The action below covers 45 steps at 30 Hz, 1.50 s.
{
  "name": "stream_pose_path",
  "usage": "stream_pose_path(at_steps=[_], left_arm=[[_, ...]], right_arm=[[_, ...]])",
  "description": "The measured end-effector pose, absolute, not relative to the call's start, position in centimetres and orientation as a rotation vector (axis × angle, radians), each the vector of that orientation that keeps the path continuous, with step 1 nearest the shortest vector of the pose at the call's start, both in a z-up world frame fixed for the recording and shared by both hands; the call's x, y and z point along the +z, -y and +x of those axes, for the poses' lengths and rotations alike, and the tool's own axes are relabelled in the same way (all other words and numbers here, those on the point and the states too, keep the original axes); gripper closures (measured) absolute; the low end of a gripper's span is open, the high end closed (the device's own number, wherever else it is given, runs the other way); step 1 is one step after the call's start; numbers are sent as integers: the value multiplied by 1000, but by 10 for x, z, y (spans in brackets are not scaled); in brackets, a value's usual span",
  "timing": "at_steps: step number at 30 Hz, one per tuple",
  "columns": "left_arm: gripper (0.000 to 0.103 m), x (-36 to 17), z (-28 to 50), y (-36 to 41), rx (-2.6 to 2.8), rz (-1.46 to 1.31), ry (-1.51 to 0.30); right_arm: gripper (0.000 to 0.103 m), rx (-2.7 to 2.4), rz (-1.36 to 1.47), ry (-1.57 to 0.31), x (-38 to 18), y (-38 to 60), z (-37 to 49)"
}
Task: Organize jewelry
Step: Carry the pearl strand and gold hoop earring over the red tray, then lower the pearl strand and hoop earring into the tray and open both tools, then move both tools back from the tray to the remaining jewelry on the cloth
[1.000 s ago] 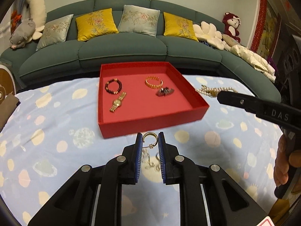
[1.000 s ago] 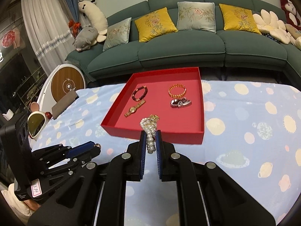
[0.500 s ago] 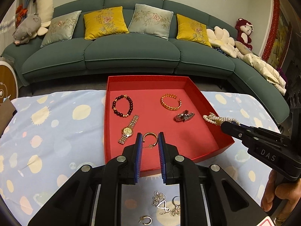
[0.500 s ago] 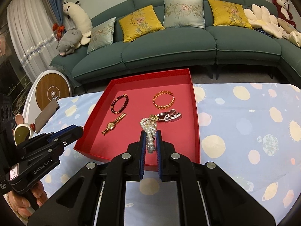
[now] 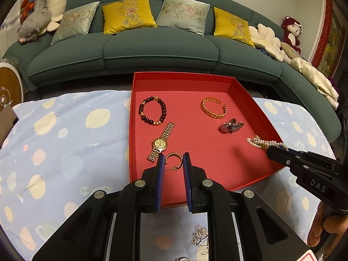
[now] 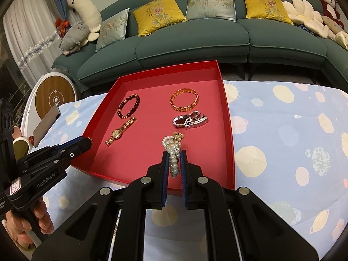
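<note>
A red tray [image 5: 261, 113] [image 6: 228, 134] sits on the patterned cloth. Inside lie a dark bead bracelet [image 5: 152, 113] [image 6: 129, 106], a gold watch [image 5: 161, 144] [image 6: 120, 131], a gold cuff bracelet [image 5: 214, 107] [image 6: 184, 102] and a silver watch [image 5: 231, 126] [image 6: 190, 119]. My left gripper [image 5: 173, 163] is shut on a gold hoop earring [image 5: 173, 157] above the tray's near left part. My right gripper [image 6: 174, 158] is shut on a pearl bracelet [image 6: 174, 150] [image 5: 264, 143] above the tray's near right part.
More small jewelry [image 5: 200, 237] lies on the cloth under my left gripper, near the table's front. A green sofa [image 5: 161, 50] with cushions stands behind the table. A round white and wood object [image 6: 54, 95] stands off the table's left end.
Both grippers have moved forward from in front of the tray to over its near part, each still holding its piece.
</note>
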<state>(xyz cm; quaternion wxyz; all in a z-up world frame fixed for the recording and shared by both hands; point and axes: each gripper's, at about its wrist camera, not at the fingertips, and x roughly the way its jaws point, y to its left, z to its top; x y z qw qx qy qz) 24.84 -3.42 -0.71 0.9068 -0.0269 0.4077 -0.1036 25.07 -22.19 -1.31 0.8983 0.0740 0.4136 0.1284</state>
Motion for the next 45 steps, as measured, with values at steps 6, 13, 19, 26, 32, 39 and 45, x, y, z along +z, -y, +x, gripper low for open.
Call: stream_pose_path(at_steps=[6,13,19,26,32,39,45], left_arm=[[89,-12,250,34,-212,-49,-851],[88,-16,252,31,-194,-57,-866],[76,-15,254,23,-166,-88,-875],[62,-6,252,15,-156,-128,-855],[62,11,247,8,-151,-163,-824],[62,36,230,2,-148,-172,-771],[62,41,206,-5,-170,-182,-768]], right_arm=[[93,258,150,-864,-16,223,251],[92,247,144,-875,-20,221,255],[89,239,158,-850,-15,224,254],[88,237,187,-812,-3,232,250],[88,256,210,-767,14,235,244],[87,299,227,-727,34,229,226],[73,373,155,-740,36,205,193]])
